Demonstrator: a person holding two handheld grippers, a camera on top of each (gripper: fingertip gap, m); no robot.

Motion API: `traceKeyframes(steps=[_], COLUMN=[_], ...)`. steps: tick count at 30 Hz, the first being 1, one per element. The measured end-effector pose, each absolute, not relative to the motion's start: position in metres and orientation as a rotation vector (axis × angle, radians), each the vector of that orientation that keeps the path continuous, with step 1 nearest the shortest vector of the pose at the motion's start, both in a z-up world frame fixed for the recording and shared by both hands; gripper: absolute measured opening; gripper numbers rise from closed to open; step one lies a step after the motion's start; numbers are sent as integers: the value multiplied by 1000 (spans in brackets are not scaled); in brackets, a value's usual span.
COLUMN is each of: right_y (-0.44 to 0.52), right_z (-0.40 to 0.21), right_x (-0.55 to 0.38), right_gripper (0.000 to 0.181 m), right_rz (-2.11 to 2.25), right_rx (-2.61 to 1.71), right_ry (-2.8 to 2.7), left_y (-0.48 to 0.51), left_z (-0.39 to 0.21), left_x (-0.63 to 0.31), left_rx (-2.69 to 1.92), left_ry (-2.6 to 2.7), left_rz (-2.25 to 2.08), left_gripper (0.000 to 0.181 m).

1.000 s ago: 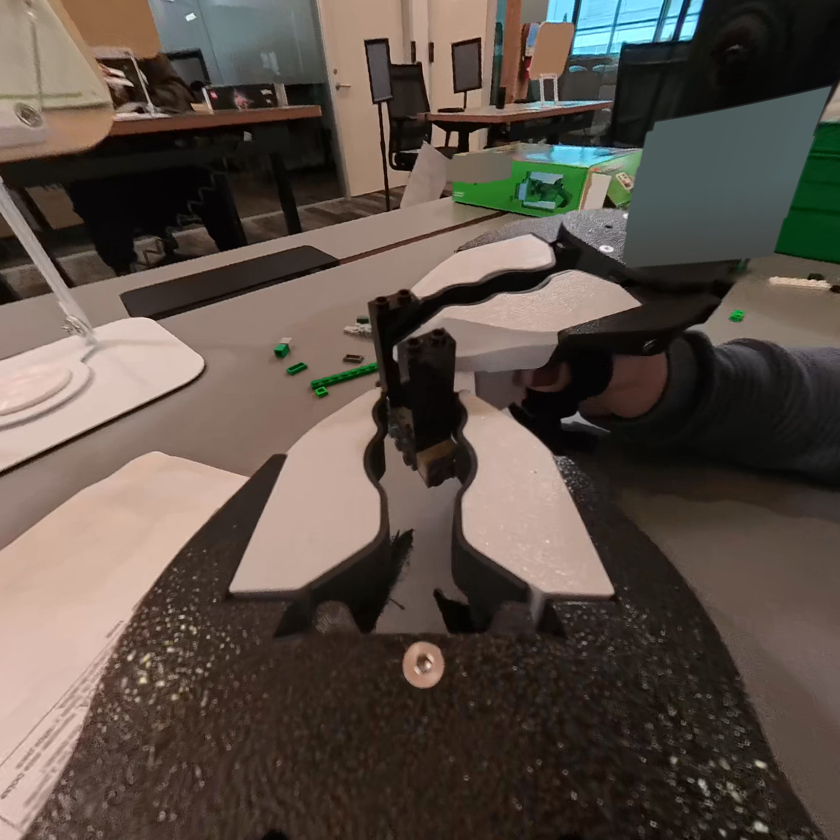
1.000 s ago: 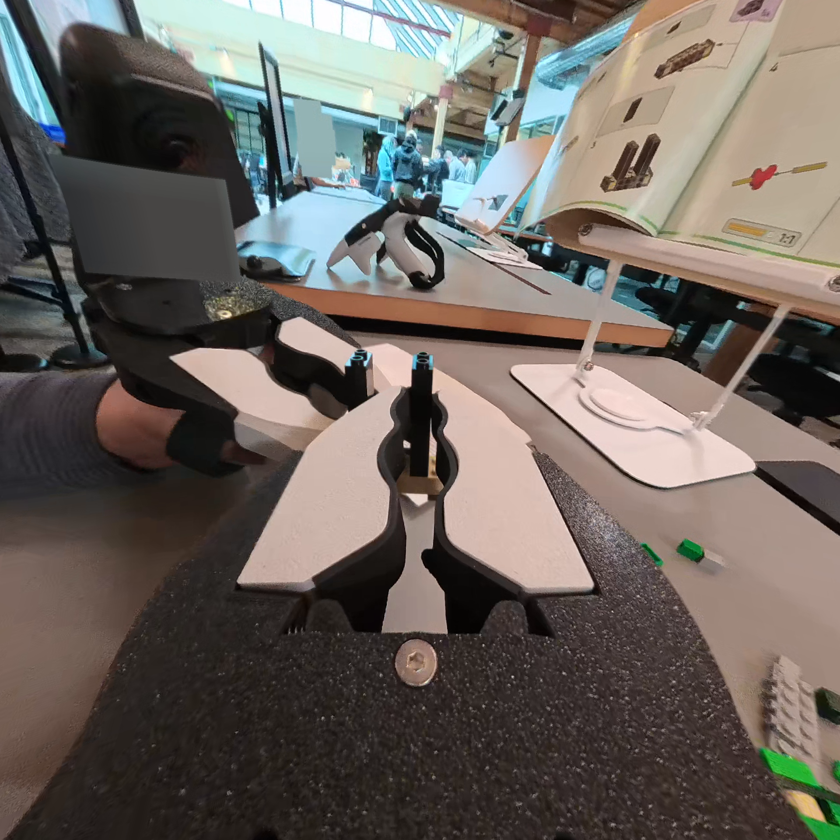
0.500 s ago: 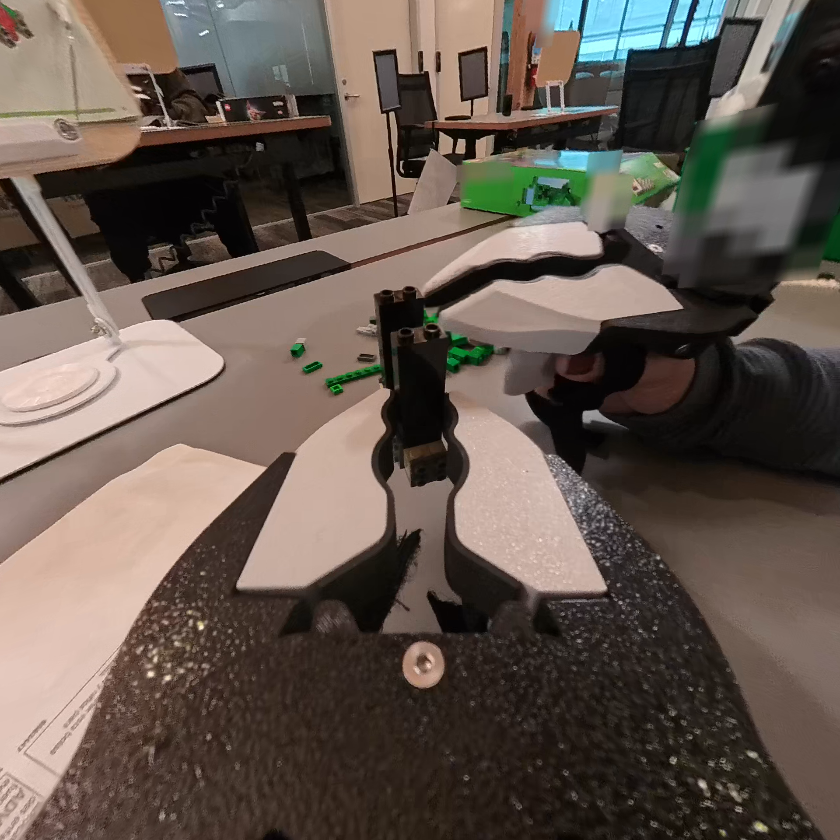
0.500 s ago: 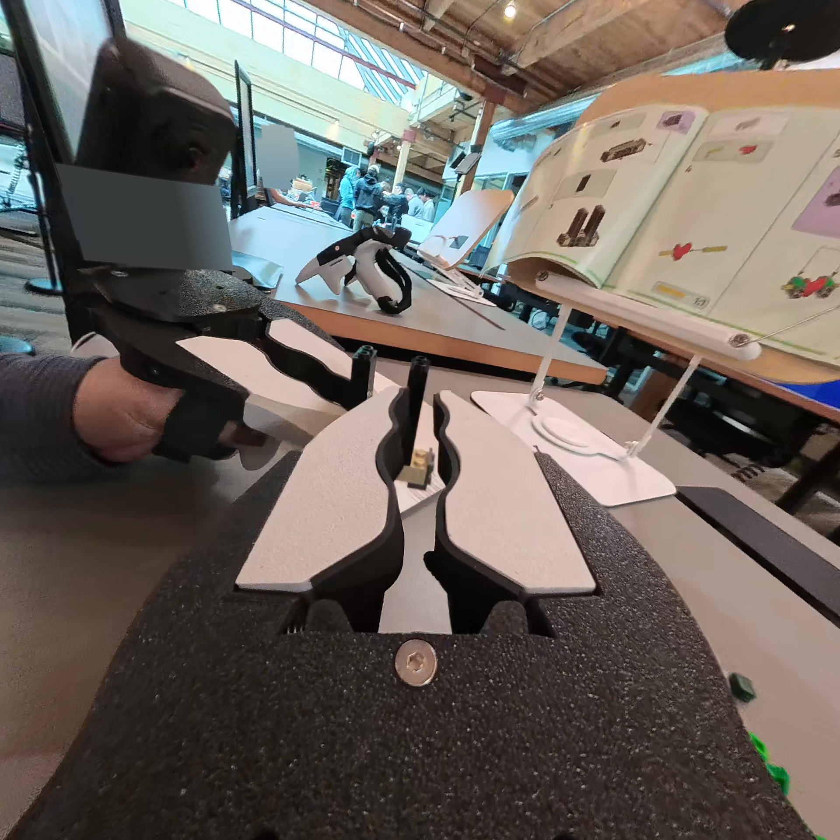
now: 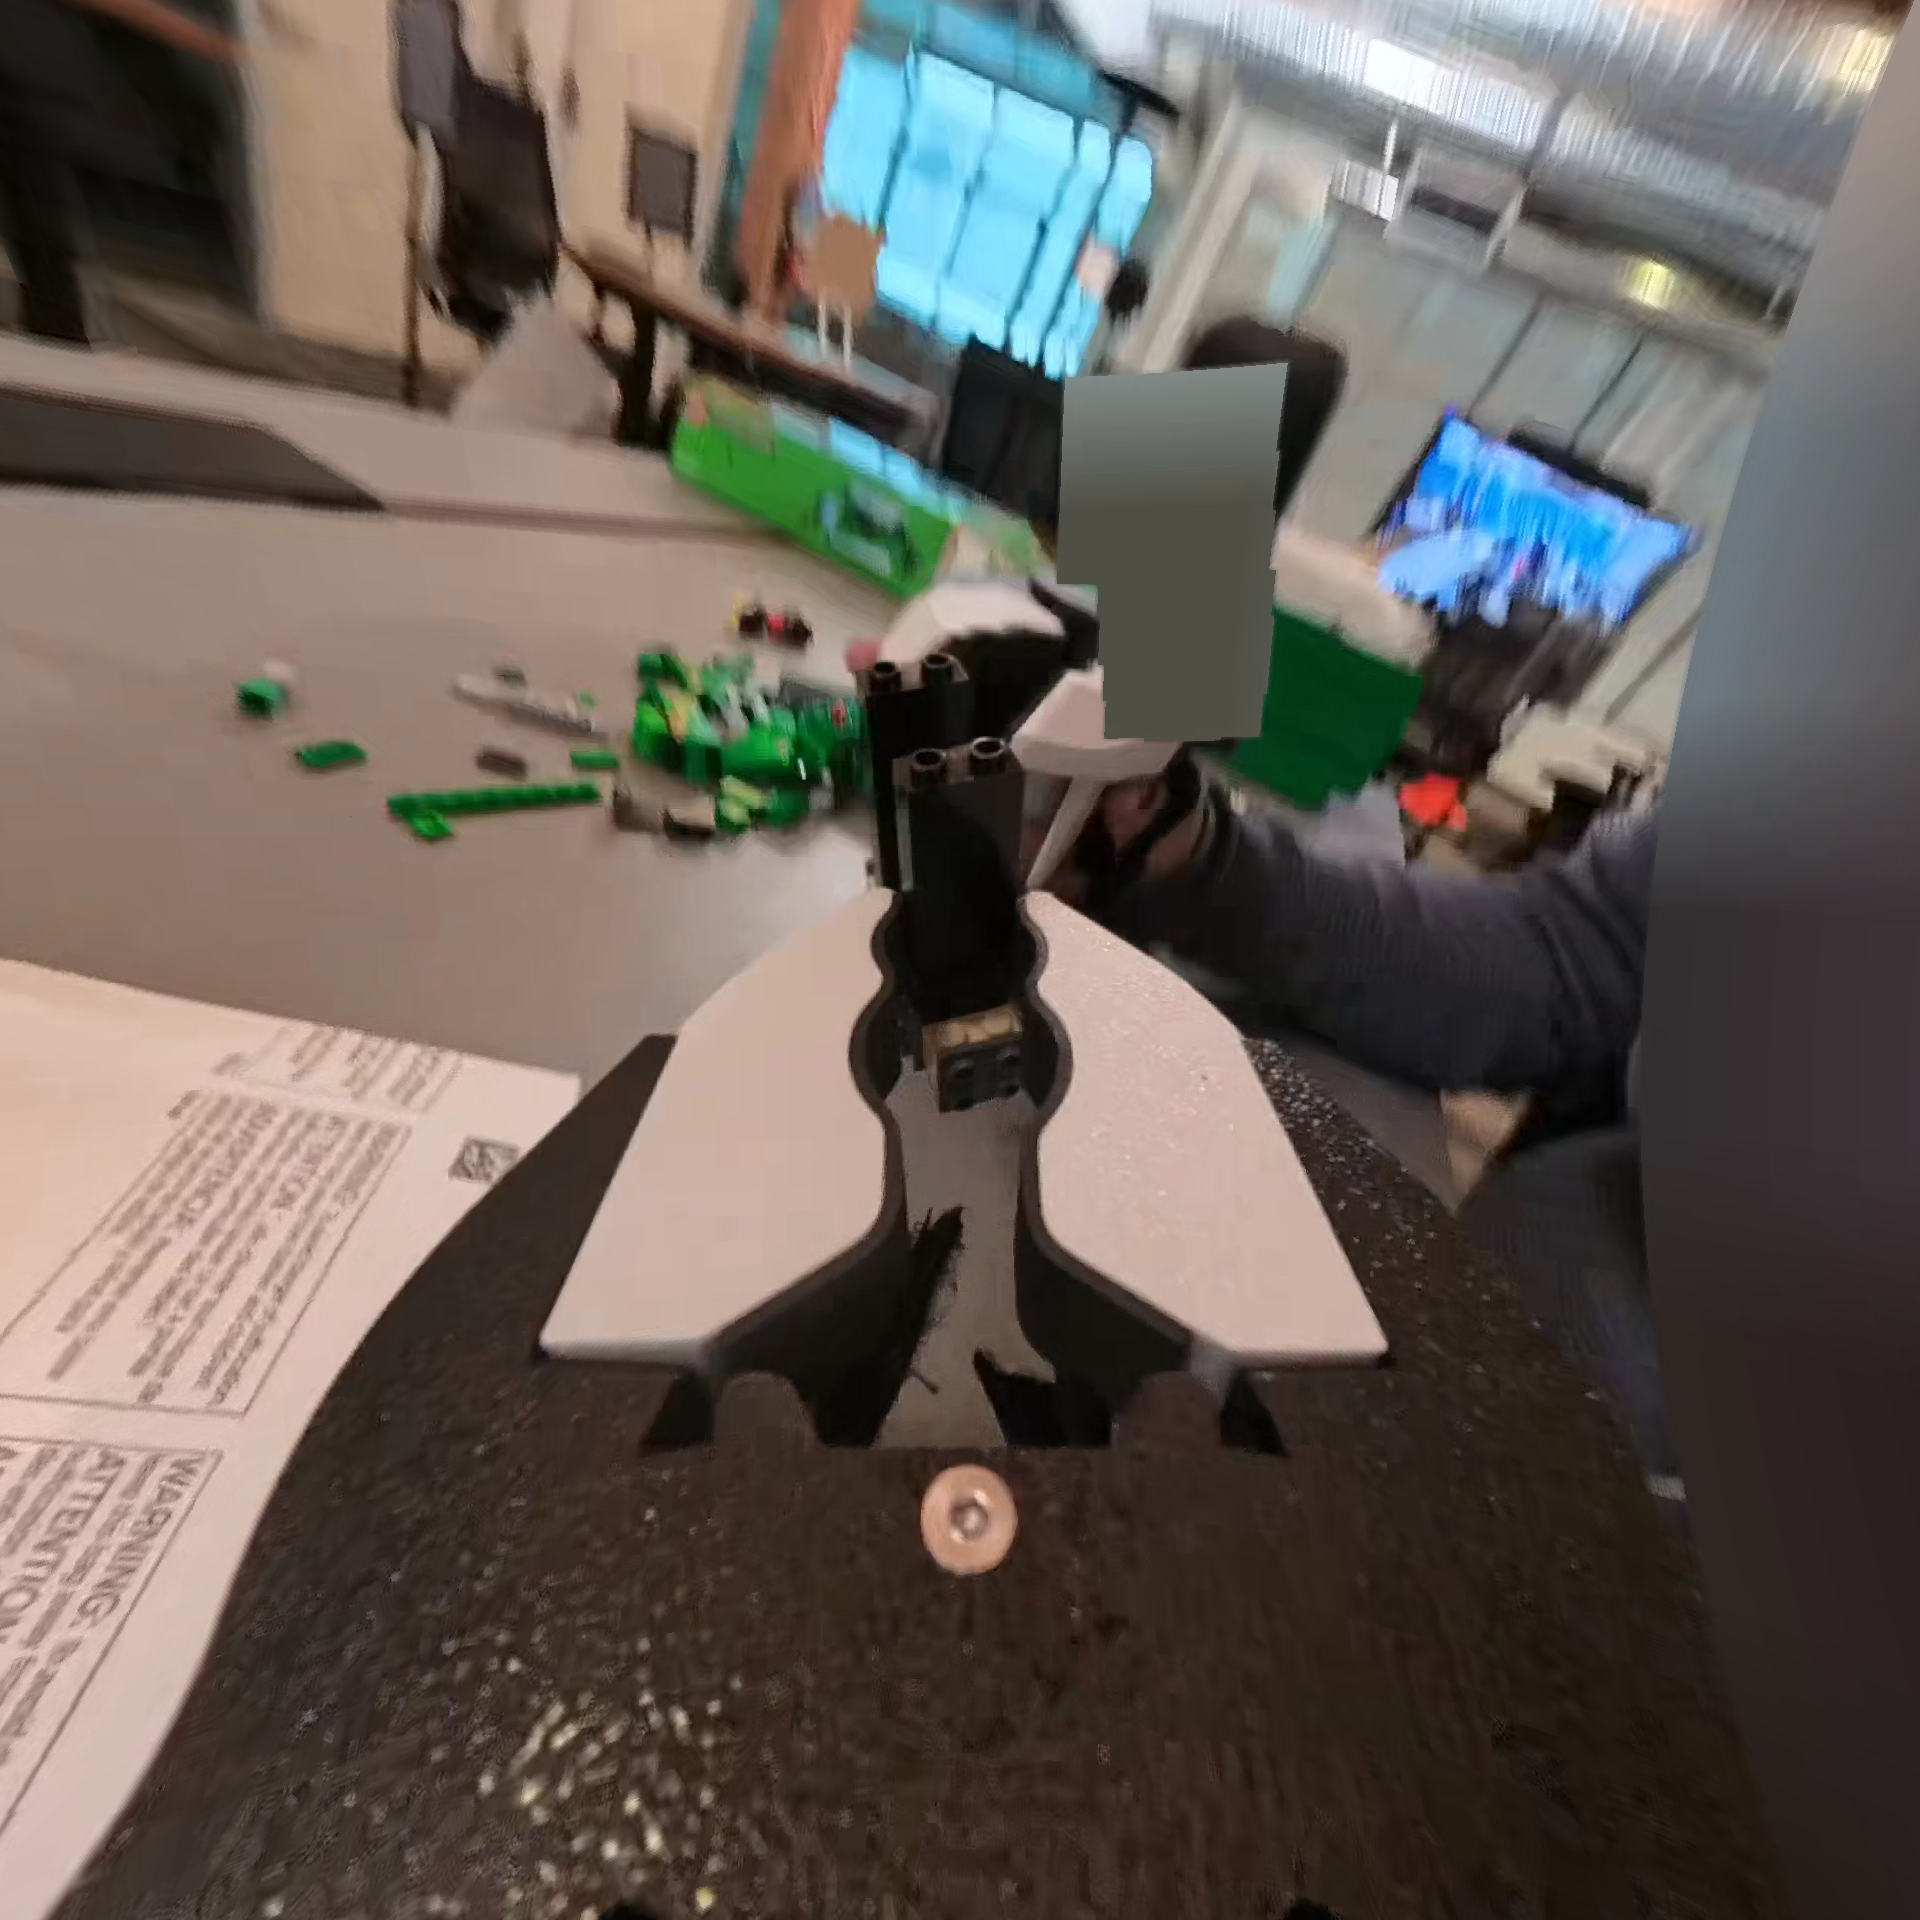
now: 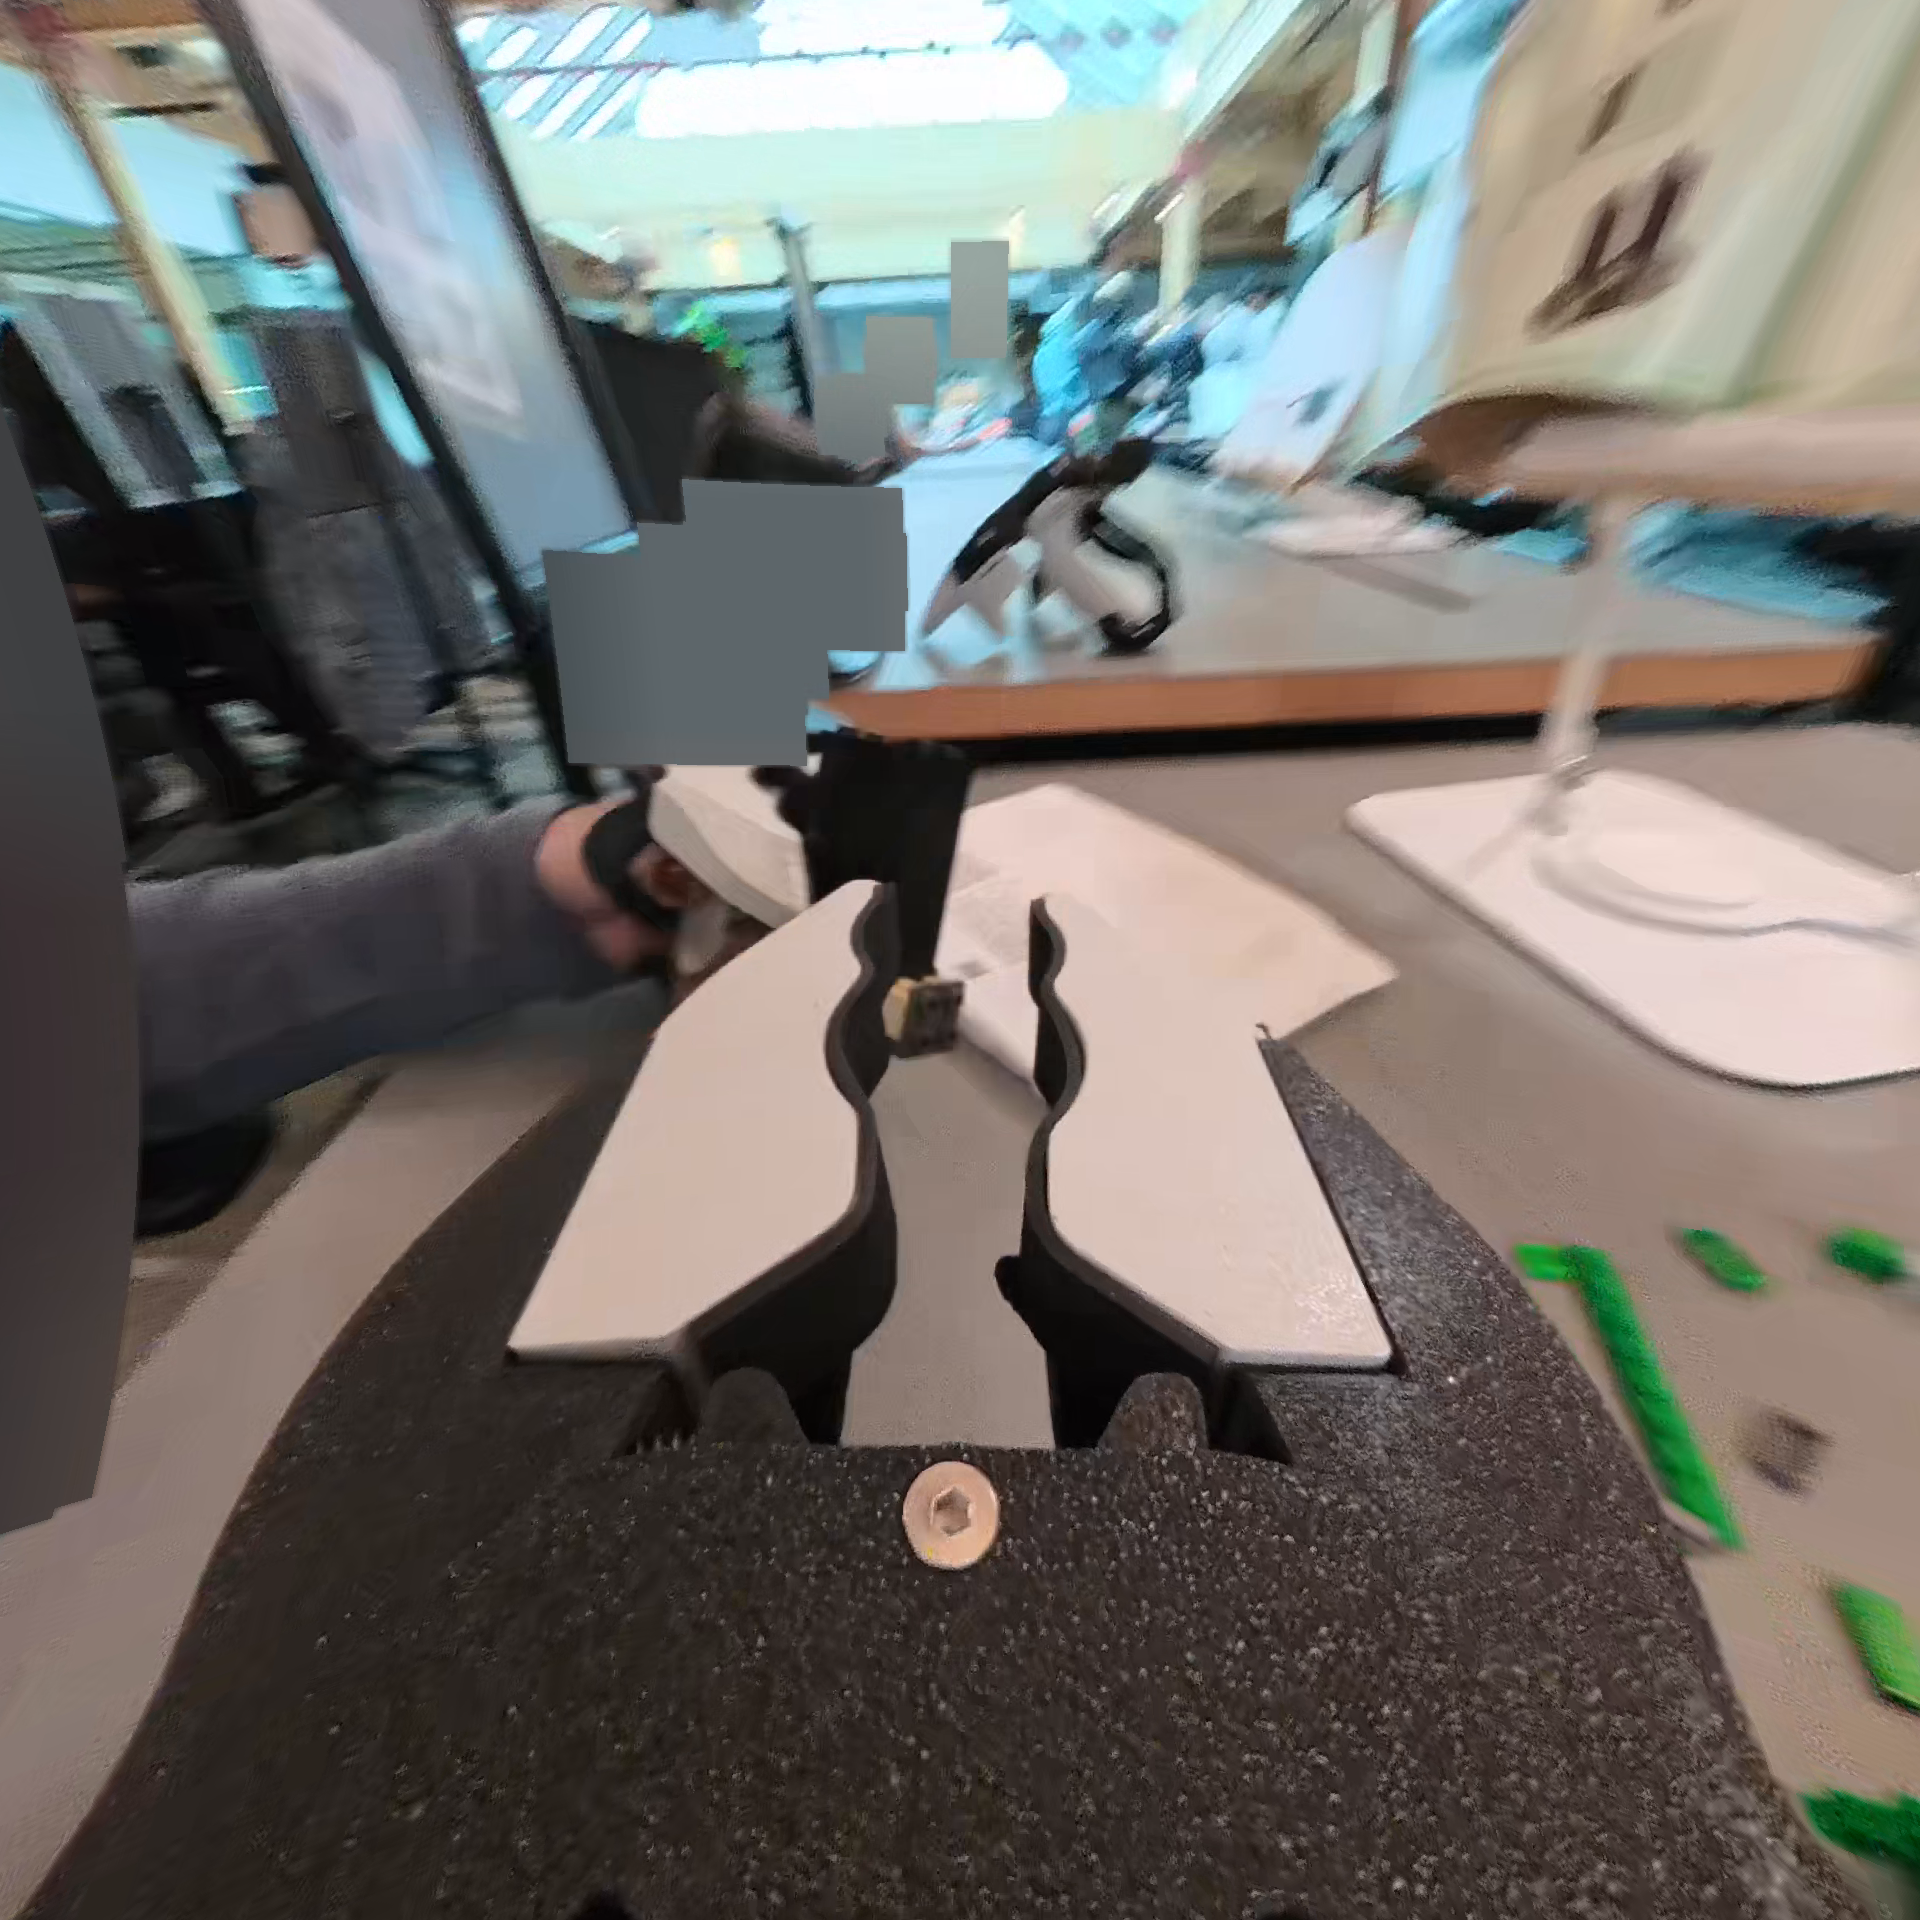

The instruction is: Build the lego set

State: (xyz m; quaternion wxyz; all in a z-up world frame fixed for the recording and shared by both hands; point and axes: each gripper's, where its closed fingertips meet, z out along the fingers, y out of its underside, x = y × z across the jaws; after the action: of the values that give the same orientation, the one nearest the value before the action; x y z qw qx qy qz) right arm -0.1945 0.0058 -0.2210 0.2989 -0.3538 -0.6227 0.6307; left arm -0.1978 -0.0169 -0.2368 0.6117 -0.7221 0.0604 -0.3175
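A black lego assembly [image 5: 951, 831], two tall black pillars on a small tan base, stands between the jaws of my left gripper [image 5: 956, 925], which is shut on it and holds it above the table. My right gripper [image 6: 956, 902] is open; the same assembly [image 6: 914, 883] shows between its tips, close to its left finger, its tan base [image 6: 925, 1013] hanging free. In the left wrist view the right gripper's fingers [image 5: 1060, 727] sit just behind the assembly. In the right wrist view the left gripper's fingers [image 6: 727, 842] hold it from the left. Both views are blurred.
Loose green bricks [image 5: 727, 727] lie on the grey table, also at the right of the right wrist view [image 6: 1631, 1382]. A printed paper sheet [image 5: 208, 1195] lies under the left gripper. A white stand base [image 6: 1662, 914] carries an open booklet [image 6: 1662, 208]. A green box [image 5: 810, 488] stands behind. The left gripper's tips are roughly 4 centimetres from the right gripper's.
My right gripper has opened and let go of the black assembly. My left gripper still holds it. Both views have swung and blurred.
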Motion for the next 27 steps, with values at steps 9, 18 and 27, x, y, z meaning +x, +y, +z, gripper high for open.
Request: traceKeyframes(steps=[9, 18, 27], right_y=[-38, -31, -29], right_z=[-260, -262, -273], right_x=[-178, -185, -183], right_gripper=[19, 18, 18], right_rz=[1801, 1642, 1540], right_rx=[-962, -981, -960], right_ry=[-2070, -2015, -2067], left_y=[-41, -29, -28], left_z=[-278, -276, -275], left_x=[-162, -180, -174], left_rx=[-1990, -1984, -1967], left_ry=[456, 431, 487], left_rz=[-769, -507, -483], left_gripper=[18, 27, 18])
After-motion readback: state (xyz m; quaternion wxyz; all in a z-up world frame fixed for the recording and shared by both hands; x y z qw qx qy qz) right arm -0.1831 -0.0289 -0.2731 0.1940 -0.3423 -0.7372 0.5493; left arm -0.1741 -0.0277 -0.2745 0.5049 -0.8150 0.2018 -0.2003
